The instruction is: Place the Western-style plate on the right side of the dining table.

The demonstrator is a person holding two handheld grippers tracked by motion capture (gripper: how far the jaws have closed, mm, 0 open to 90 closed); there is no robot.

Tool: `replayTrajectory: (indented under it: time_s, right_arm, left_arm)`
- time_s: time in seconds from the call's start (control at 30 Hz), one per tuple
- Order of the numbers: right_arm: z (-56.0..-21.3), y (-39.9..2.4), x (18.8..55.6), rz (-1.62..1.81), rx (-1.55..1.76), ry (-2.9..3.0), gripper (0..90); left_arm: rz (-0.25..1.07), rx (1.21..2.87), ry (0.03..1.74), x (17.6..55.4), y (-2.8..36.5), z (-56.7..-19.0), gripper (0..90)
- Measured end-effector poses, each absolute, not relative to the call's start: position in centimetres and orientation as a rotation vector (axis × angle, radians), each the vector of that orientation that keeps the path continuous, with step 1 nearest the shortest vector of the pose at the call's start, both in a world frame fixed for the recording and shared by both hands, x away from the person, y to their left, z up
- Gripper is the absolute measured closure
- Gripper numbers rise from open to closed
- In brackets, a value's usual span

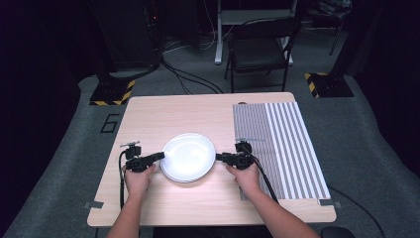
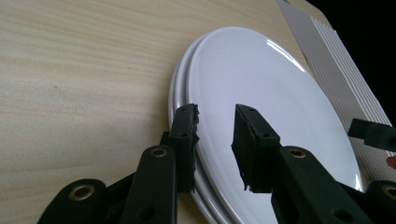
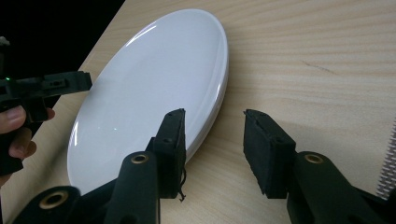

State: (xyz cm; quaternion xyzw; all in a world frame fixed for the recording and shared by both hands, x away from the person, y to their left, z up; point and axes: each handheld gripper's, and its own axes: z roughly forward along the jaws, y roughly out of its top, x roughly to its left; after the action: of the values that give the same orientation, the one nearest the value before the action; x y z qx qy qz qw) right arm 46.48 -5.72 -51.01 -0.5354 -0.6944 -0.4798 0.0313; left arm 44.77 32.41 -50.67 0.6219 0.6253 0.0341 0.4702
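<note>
**High view, then each gripper view: two stacked white plates, rim hold**

High view: the stack of plates lies on the tabletop, directly between the two sets of fingers. The left gripper meets its left rim and the right gripper its right rim. A striped mat lies beyond the right gripper.

Left gripper view: the plates are glazed, glossy, round and shallow. The fingers straddle the near rim, one finger under the edge and one over the face. I judge them clenched on the stack, though contact of the upper pad is not clear.

Right gripper view: the fingers are released. One finger is at the rim, the other stands over bare wood grain, and nothing is pinched.

Handling judgement: the plates are stiff, fairly heavy and breakable. The glaze is slippery, so the upper plate may slide on the lower. Take hold at opposite rims, with the pads well over the lip, and keep the stack level.
</note>
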Motion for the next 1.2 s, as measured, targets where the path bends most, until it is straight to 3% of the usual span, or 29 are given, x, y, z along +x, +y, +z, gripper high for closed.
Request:
replayTrajectory:
  time_s: [0.5, 1.2]
  right_arm:
    - [-51.5, -4.6, 46.9, -1.444, -1.658, -2.093, 56.4]
    - [-51.3, -4.0, 46.9, -1.416, -1.692, -2.058, 65.9]
  left_arm:
    - [0.086, 1.550, 1.517, 44.7, 32.1, -50.6, 69.4]
    - [0.083, 1.564, 1.509, 44.7, 31.4, -50.7, 69.8]
